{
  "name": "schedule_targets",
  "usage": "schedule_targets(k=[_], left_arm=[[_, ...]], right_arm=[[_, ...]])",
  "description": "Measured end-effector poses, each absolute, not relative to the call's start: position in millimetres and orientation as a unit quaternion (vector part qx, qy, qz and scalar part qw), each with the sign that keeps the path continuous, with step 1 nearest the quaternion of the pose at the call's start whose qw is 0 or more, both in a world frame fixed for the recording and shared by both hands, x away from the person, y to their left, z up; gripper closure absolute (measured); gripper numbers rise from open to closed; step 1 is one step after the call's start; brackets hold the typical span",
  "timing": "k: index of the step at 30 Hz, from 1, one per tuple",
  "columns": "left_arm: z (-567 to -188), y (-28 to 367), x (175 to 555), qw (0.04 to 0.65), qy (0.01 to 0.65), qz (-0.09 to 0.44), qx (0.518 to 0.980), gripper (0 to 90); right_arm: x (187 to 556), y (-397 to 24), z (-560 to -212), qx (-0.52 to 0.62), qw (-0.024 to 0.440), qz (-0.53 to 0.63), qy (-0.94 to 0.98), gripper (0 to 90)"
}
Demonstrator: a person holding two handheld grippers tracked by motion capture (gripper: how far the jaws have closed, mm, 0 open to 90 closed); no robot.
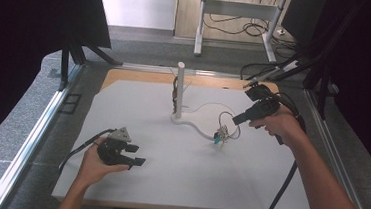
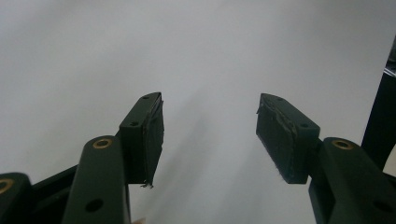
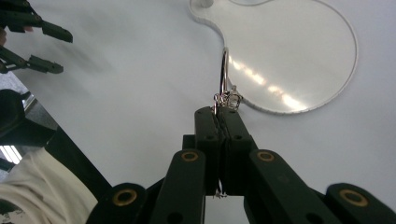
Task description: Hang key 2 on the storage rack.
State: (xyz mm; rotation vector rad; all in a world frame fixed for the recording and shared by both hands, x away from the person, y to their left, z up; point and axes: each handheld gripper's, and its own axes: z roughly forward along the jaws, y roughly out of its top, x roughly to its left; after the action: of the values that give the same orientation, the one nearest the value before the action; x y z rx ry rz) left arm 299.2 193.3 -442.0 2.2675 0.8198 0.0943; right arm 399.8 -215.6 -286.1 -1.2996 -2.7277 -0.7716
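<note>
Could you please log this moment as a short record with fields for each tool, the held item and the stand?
left tool: jaws open, nothing between them, low over the white table
right tool: jaws shut on key ring, raised above the table
key ring: thin metal ring pinched at the jaw tips, small items hanging from it
stand: white upright post on a clear rounded base, beside the right tool
clear base: flat on the table, under the ring

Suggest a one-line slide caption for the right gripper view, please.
Right claw shut on a metal key ring, held above the white table beside the stand's clear round base.
</note>
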Motion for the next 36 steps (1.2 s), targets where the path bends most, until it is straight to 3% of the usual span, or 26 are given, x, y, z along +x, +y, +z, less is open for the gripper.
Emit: schedule_targets(k=[36], left_arm=[[-437,199,298,0.363,0.317,0.038,0.875,42.0]], right_arm=[[438,-194,-265,-0.418,-0.001,-0.280,-0.864,87.7]])
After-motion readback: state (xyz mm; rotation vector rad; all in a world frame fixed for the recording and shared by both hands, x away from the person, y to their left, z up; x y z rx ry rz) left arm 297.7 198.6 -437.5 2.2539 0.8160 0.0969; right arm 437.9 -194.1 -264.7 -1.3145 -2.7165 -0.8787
